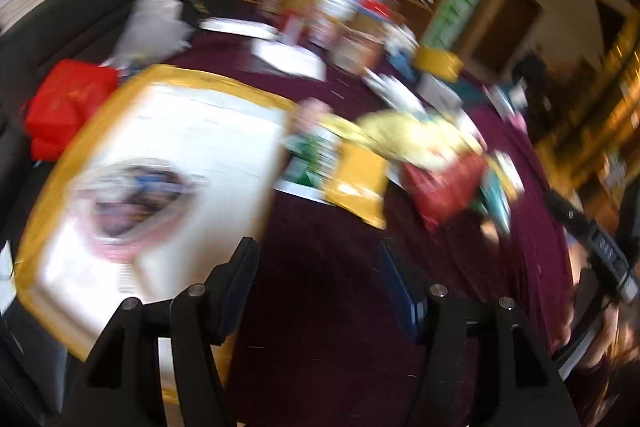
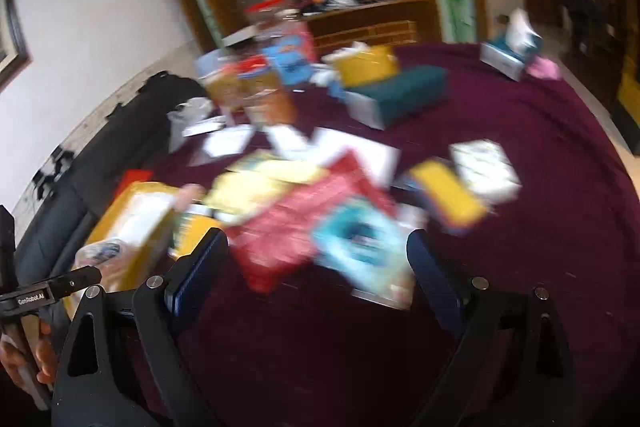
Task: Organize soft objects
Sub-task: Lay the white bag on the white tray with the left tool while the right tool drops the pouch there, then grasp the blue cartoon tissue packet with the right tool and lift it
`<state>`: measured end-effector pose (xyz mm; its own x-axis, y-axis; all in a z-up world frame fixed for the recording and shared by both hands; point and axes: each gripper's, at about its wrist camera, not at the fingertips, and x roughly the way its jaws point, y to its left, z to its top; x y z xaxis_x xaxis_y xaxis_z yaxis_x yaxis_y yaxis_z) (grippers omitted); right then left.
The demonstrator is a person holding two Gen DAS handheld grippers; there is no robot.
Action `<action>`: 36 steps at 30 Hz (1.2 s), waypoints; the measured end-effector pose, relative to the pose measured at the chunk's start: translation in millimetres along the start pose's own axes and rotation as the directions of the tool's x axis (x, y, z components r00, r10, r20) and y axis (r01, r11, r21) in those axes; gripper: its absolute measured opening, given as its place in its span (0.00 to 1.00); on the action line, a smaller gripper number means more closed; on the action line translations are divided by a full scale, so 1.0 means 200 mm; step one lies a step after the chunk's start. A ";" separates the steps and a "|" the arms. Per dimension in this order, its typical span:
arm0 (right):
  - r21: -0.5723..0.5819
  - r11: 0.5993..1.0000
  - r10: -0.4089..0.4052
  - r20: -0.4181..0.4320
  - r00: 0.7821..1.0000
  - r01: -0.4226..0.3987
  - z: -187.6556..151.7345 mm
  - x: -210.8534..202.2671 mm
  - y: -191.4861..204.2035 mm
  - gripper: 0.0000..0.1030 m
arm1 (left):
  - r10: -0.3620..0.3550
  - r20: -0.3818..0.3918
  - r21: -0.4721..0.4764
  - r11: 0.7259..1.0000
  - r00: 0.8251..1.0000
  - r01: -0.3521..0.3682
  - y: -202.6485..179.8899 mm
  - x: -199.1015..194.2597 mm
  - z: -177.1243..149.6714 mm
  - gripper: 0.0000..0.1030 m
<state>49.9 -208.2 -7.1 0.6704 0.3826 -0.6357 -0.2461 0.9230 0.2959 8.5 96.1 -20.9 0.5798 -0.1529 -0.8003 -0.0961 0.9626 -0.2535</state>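
Both views are motion-blurred. My left gripper [image 1: 318, 269] is open above bare maroon tablecloth [image 1: 320, 355], nothing between its fingers. Just left of it lies a large white pack with a yellow border [image 1: 160, 187]. Beyond it is a heap of soft packets: yellow [image 1: 356, 183], pale yellow-green [image 1: 408, 135] and red [image 1: 444, 187]. My right gripper [image 2: 316, 253] is open wide and faces the same heap. A red packet [image 2: 296, 227] and a teal packet [image 2: 360, 243] lie just past its fingertips, untouched. The large pack [image 2: 132, 223] sits to their left.
Jars and boxes [image 2: 260, 91], a yellow tub [image 2: 364, 63], a teal tissue box [image 2: 400, 95] and a second tissue box [image 2: 508, 55] crowd the far side of the table. A red bag [image 1: 68, 103] and dark seat [image 1: 80, 11] stand at left. A hand [image 2: 24, 359] holds a black handle.
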 end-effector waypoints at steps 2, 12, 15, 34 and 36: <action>0.012 1.000 -0.002 -0.015 1.000 0.002 -0.03 -0.02 -0.15 0.89 | -0.016 -0.043 0.063 0.998 0.999 0.018 -0.13 0.07 -0.01 0.60; -0.274 0.961 -0.002 -0.103 0.995 -0.027 0.00 0.24 -0.16 0.89 | 0.082 -0.101 0.179 0.982 0.992 -0.063 -0.30 0.21 0.00 0.60; -0.298 0.952 0.020 -0.155 0.988 -0.066 -0.01 0.36 -0.15 0.89 | 0.118 -0.091 0.205 0.974 0.989 -0.097 -0.33 0.24 0.05 0.60; 0.190 0.963 0.216 -0.126 0.968 -0.191 0.07 0.41 -0.62 0.34 | 0.022 -0.080 0.441 0.898 0.997 0.015 -0.83 0.42 0.10 0.60; 0.292 0.933 0.238 -0.069 0.969 -0.209 0.08 0.36 -0.74 0.34 | 0.006 -0.122 0.426 0.903 0.993 0.047 -0.92 0.47 0.11 0.60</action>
<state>145.8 -318.7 -84.9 0.5422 0.5935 -0.5949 -0.1650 0.7694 0.6171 99.4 -90.6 -37.9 0.4761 -0.1734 -0.8621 0.2853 0.9578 -0.0350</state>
